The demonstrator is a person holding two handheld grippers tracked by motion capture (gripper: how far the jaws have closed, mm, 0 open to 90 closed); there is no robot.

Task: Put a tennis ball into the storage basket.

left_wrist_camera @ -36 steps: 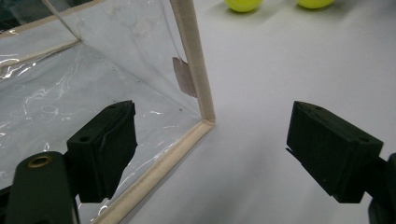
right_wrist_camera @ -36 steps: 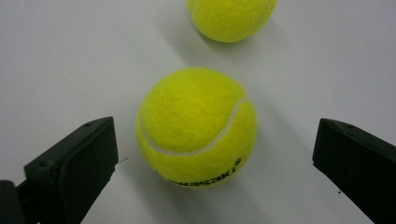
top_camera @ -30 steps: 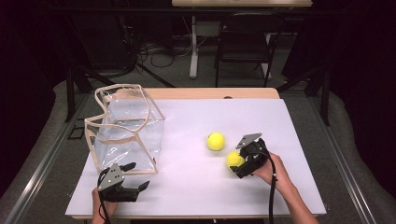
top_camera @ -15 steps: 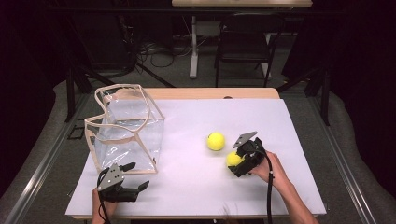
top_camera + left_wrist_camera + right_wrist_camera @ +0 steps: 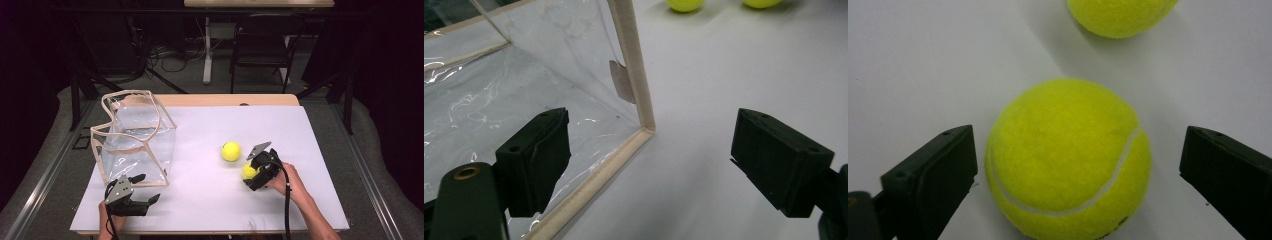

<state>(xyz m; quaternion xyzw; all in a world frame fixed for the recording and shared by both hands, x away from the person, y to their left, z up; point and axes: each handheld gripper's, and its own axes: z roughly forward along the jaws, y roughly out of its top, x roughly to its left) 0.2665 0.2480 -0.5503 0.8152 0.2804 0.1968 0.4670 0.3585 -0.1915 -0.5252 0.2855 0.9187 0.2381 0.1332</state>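
**A:** So where's the right gripper (image 5: 1075, 165) at? Its fingers (image 5: 930, 175) sit either side of the near tennis ball (image 5: 1068, 160), and they've just been closing in. The left one's about touching, with a gap on the right, so no squeeze.

**B:** Yep. It's a ball, so no long axis; the seam curves across the lower right. It's on the white table (image 5: 200, 200), and the second tennis ball (image 5: 231, 151) is just beyond it.

**A:** And the clear bag (image 5: 135, 137)?

**B:** It stands open with nothing in it. The left gripper (image 5: 651, 160) has wide fingers at its near corner, holding nothing.
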